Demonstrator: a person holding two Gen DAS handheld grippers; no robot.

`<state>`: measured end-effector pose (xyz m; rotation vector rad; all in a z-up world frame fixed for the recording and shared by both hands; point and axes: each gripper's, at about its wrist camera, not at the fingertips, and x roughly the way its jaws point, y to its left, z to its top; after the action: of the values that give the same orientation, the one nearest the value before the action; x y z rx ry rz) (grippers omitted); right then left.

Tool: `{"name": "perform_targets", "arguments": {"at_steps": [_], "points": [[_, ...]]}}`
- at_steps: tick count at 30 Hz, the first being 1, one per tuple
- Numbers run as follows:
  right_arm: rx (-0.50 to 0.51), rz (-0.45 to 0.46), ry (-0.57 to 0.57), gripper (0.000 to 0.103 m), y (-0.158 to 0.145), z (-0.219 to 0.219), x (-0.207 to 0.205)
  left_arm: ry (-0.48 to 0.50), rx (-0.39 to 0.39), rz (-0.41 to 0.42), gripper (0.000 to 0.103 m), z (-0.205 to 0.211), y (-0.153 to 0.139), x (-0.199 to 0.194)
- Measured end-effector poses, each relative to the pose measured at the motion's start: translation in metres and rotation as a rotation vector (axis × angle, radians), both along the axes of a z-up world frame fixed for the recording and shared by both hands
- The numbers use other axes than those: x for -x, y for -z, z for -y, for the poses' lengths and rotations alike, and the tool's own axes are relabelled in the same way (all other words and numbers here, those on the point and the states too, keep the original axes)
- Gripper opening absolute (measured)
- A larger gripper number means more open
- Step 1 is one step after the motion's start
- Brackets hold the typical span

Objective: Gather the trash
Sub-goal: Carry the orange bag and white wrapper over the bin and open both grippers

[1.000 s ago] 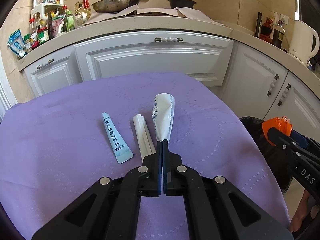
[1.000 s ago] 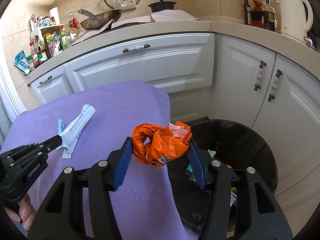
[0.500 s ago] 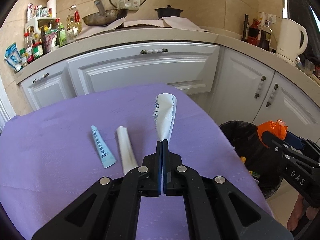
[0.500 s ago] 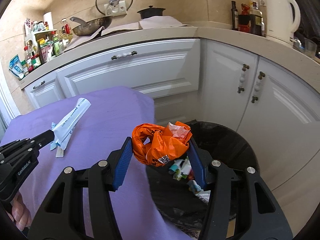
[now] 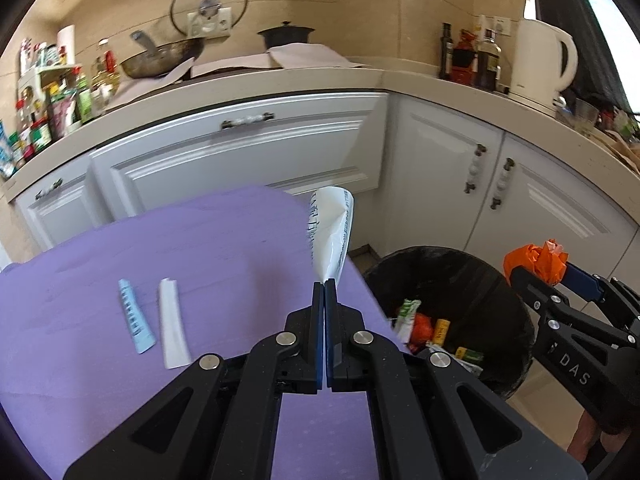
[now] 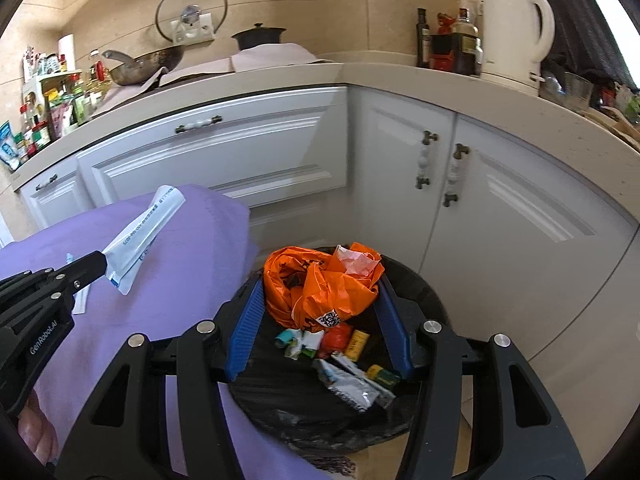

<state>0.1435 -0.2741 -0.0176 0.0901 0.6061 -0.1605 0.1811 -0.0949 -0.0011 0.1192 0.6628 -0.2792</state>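
Note:
My left gripper (image 5: 324, 286) is shut on a white printed wrapper (image 5: 330, 232) that sticks up over the right edge of the purple cloth; the same white wrapper (image 6: 140, 236) shows at the left of the right wrist view. My right gripper (image 6: 322, 284) is shut on a crumpled orange plastic bag (image 6: 320, 280), held above the black-lined trash bin (image 6: 416, 280). That orange bag (image 5: 536, 260) hangs beside the bin (image 5: 452, 260) in the left wrist view. A light blue tube (image 5: 135, 322) and a white wrapper strip (image 5: 173, 328) lie on the cloth.
The purple-covered table (image 5: 120, 260) ends just left of the bin, which holds several bits of packaging (image 6: 344, 344). White cabinets (image 6: 240, 152) curve behind, under a counter with a wok (image 6: 144, 66), bottles and a white kettle (image 6: 516, 36).
Both grippers have swung to the right with their loads. The bin has come under the right gripper, and the left gripper now sits at the table's right edge.

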Motion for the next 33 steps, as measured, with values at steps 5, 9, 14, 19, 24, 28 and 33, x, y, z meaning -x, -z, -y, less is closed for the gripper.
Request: {"name": "perform_targets", "arguments": {"at_steps": [5,9,14,19,24,28,33], "points": [[0.012,-0.004,0.024,0.053,0.003,0.012,-0.001,0.031,-0.011,0.006,0.001,0.021,0.004,-0.002],[0.010,-0.012,0.039,0.053,0.008,0.021,-0.003,0.050,-0.019,0.009,0.001,0.034,0.007,-0.006],[0.010,-0.017,0.064,0.053,0.014,0.033,-0.007,0.069,-0.037,0.011,0.001,0.051,0.013,-0.011],[0.010,-0.021,0.083,0.053,0.017,0.042,-0.011,0.078,-0.040,0.006,0.001,0.063,0.017,-0.019],[0.001,-0.031,0.104,0.054,0.023,0.049,-0.016,0.100,-0.044,-0.007,0.001,0.074,0.023,-0.025],[-0.014,-0.041,0.124,0.055,0.028,0.054,-0.019,0.103,-0.040,-0.017,0.003,0.079,0.029,-0.029],[-0.032,-0.047,0.132,0.056,0.029,0.056,-0.020,0.082,-0.047,-0.032,0.022,0.075,0.032,-0.031]]}}
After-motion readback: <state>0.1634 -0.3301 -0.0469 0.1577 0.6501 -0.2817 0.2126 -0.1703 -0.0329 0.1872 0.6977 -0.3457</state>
